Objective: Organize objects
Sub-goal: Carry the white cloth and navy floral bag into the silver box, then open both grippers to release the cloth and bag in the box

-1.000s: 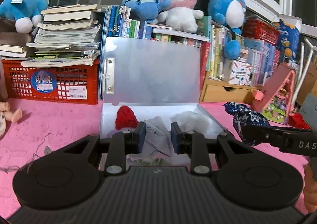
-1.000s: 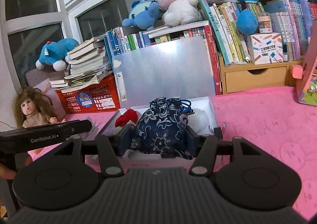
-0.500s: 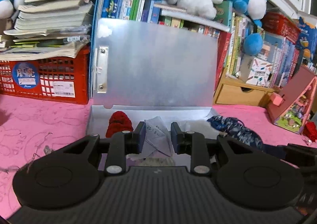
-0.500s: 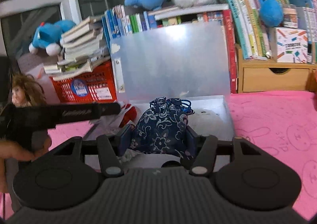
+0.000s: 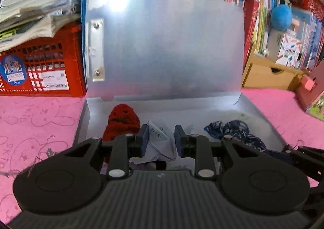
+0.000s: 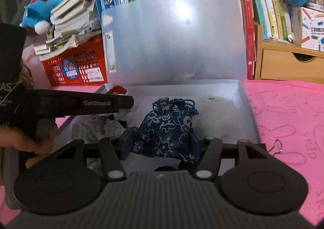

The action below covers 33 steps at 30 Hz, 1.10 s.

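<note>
Left gripper [image 5: 160, 138]: jaws at their narrowest, pinching one folded white paper [image 5: 160, 142] with printed sums on it; it hangs over the near part of the open box.
Right gripper [image 6: 161, 141]: fingers part-way apart, pressed on both sides of one navy floral drawstring pouch [image 6: 168, 125], which bulges up between them at 12 o'clock of the jaws.
Box [image 5: 261, 115]: one grey plastic case on the pink mat [image 5: 40, 115], its lid [image 5: 166, 47] standing upright at the far side.
Inside the box, counted: one red knitted piece [image 5: 121, 121] at 10 o'clock of the left gripper; one white fluffy thing [image 6: 214, 111] at 2 o'clock of the pouch; pale green-and-lilac fabric [image 6: 95, 127] at 9 o'clock of the pouch, number of pieces not clear.
Pouch, left wrist view: at 3 o'clock of the left gripper, over the box's right half.
Hand [image 6: 24, 138]: one, at 9 o'clock in the right wrist view, gripping the left tool's handle.
Behind the box: one red crate [image 5: 42, 67] at 9 o'clock of the lid, one wooden drawer unit [image 6: 289, 65] at 3 o'clock.
Clip [image 6: 276, 146]: one small metal clip on the mat, just right of the box.
</note>
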Available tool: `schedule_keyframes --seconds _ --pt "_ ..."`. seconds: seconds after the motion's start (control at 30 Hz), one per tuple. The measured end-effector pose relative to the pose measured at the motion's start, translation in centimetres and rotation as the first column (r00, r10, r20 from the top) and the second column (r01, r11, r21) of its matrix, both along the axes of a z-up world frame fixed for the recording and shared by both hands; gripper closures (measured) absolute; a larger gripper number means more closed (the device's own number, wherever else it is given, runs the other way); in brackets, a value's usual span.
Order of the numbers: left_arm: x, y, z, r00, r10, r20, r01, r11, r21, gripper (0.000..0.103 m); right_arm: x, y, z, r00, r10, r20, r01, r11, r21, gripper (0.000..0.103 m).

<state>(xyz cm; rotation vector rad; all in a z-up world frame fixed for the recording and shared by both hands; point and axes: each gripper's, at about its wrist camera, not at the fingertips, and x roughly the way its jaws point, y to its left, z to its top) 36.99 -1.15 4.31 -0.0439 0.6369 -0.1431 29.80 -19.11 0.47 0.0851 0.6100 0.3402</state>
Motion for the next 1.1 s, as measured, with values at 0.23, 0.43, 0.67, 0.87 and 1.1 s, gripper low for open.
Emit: schedule_keyframes --seconds 0.23,0.43,0.67,0.87,1.1 --pt "0.8 -0.6 -1.2 1.000 -0.019 -0.013 0.020 0.999 0.046 0.070 0.7 0.5 -1.2 0.999 -0.003 -0.035 0.002 1.000 -0.015 0.043" --pt "1.0 -0.8 -1.3 0.999 -0.032 -0.013 0.033 0.998 0.050 0.070 0.7 0.1 -1.4 0.999 -0.013 -0.042 0.013 1.000 0.007 0.040" --pt "0.2 -0.7 -0.3 0.998 -0.055 0.015 0.054 0.998 0.014 0.051 0.2 -0.5 -0.8 0.999 -0.037 -0.026 0.038 0.999 0.031 0.024" --pt "-2.1 -1.2 1.7 0.996 -0.069 0.059 0.066 0.996 0.059 0.039 -1.5 -0.8 0.7 0.998 -0.064 0.014 0.063 0.998 0.019 0.022" --pt "-6.0 -1.2 4.1 0.994 -0.073 0.082 0.067 0.995 0.073 0.035 -4.9 -2.2 2.8 0.994 -0.097 0.058 0.095 0.995 0.031 0.018"
